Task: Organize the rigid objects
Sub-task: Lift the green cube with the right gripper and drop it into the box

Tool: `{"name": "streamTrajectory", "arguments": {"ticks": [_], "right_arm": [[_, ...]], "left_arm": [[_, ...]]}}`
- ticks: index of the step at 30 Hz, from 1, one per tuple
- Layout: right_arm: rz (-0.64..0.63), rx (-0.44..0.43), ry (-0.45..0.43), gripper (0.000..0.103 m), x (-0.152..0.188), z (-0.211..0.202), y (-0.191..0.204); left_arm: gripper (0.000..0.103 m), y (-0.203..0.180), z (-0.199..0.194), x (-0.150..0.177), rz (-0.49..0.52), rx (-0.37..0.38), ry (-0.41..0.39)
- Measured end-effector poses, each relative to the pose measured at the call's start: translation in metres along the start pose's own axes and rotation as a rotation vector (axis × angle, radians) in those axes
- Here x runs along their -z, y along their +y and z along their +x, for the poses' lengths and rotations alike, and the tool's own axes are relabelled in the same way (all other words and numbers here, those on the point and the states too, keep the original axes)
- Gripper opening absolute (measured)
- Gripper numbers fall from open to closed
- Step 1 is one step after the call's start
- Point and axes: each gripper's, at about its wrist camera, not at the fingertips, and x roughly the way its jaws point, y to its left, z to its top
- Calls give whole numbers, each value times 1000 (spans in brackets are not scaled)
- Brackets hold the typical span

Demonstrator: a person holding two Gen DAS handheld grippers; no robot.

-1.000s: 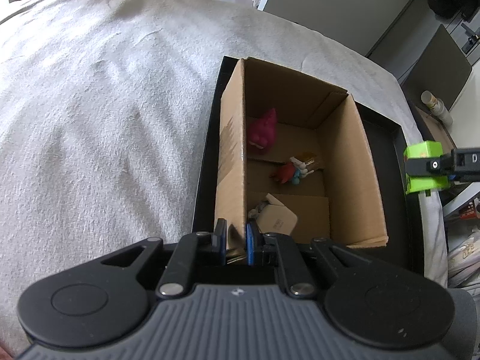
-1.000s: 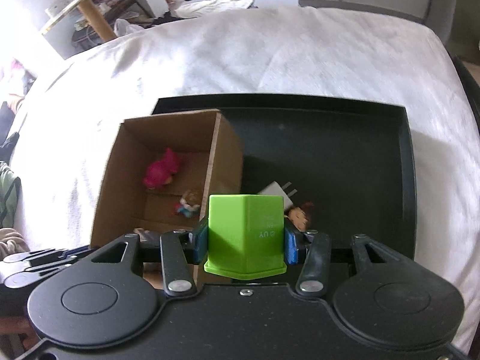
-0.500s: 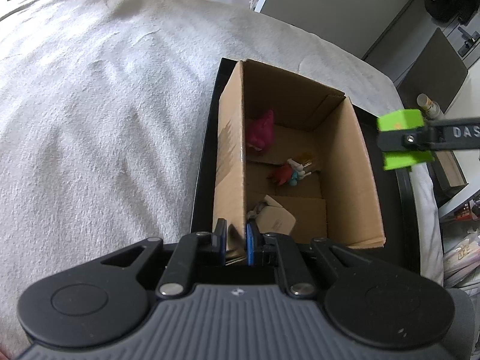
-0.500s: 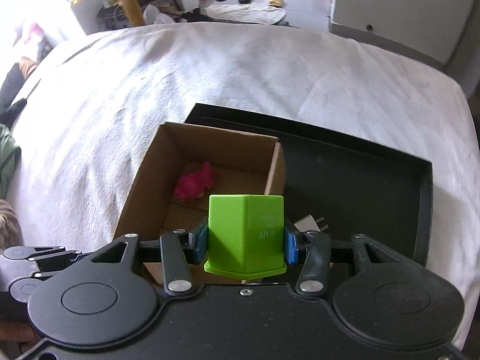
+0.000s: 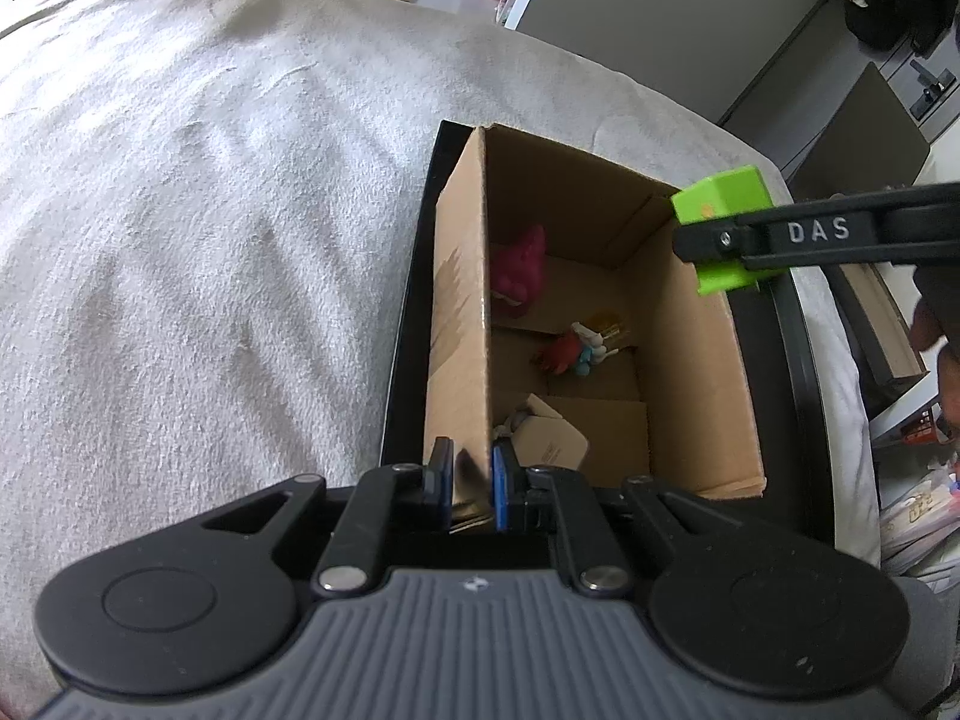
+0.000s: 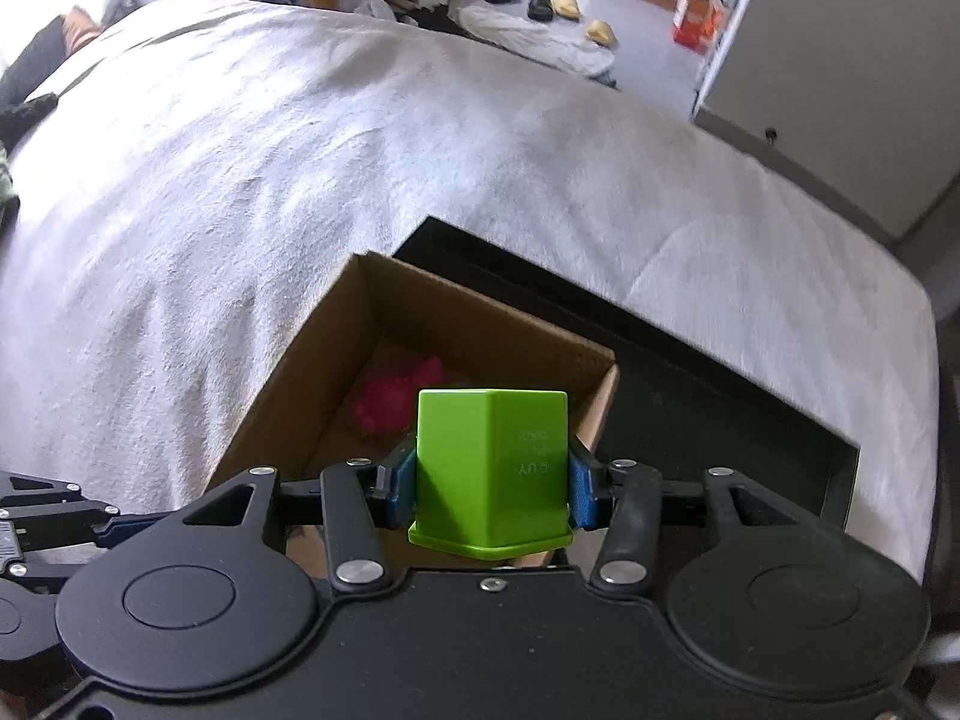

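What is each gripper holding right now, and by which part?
The right gripper clamps the green block by its two opposite sides. The left gripper pinches the box by the near end of its left wall.

A lime-green block [image 6: 492,468] sits above the plain brown cardboard box [image 5: 459,324]; inside the box lies a magenta toy [image 5: 521,267]; beneath it, a black tray [image 6: 690,396].
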Motion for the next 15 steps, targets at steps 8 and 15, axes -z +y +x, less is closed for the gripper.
{"name": "streamTrajectory", "arguments": {"ticks": [8, 15], "right_arm": [[-48, 64, -75, 68, 3, -16, 3], [5, 80, -95, 80, 17, -31, -10]], "left_arm": [[12, 1, -1, 0, -4, 1, -2], [12, 0, 0, 0, -3, -1, 2]]}}
